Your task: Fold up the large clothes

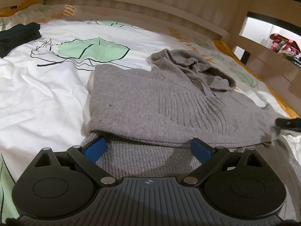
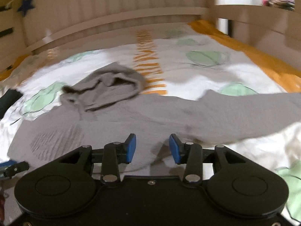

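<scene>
Grey knit hoodie looks soft, thick, floppy; grip its near hem; left gripper gapes wide, right gripper half open, both empty.

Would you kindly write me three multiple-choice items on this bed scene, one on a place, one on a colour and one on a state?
1. Where does the hood of the grey hoodie lie?
A. toward the headboard
B. under the left gripper
C. off the bed

2. What colour are the leaf prints on the bedsheet?
A. red
B. green
C. purple

3. How do the jaws of the left gripper stand?
A. shut on the hoodie
B. shut on the sheet
C. open

Answers: 1 A, the hood sits on the far side of the body; 2 B, pale green leaves show; 3 C, the blue pads stand wide apart over the knit.
</scene>
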The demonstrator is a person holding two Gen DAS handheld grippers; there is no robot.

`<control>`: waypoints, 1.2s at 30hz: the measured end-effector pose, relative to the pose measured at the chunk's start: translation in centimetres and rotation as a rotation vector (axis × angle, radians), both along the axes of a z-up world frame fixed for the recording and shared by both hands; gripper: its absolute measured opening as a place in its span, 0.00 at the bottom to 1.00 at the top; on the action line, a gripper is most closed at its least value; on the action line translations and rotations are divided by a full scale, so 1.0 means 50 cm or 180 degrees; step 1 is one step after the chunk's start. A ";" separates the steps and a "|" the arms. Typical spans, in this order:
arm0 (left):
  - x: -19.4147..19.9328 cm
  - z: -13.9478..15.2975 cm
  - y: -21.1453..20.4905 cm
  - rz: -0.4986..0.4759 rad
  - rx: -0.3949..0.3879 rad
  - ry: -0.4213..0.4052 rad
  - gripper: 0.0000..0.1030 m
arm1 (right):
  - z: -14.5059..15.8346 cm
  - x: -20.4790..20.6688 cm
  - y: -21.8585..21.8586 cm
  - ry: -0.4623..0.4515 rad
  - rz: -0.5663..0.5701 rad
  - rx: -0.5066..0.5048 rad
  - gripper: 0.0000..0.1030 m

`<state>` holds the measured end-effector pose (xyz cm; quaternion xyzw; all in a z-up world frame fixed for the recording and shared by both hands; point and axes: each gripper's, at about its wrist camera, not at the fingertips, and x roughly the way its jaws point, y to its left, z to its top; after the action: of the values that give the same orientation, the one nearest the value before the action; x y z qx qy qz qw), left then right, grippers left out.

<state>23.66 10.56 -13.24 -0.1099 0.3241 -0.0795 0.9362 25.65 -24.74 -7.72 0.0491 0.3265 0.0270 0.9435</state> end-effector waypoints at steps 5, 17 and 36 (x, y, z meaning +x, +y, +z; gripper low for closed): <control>0.002 0.008 -0.006 -0.0017 0.0074 0.0052 0.94 | -0.057 0.036 -0.010 0.0408 -0.0103 0.0078 0.46; -0.044 0.146 -0.109 -0.0124 0.0549 -0.0254 0.93 | 0.005 -0.039 -0.123 0.0265 -0.0027 0.0230 0.55; 0.112 -0.001 -0.214 0.0214 0.0882 0.0158 1.00 | 0.004 -0.069 -0.439 0.0248 -0.0817 0.0671 0.59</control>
<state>29.25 -0.15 -13.29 0.0077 0.3512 0.0001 0.9363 22.18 -46.70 -7.50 0.1901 0.3493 -0.0615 0.9155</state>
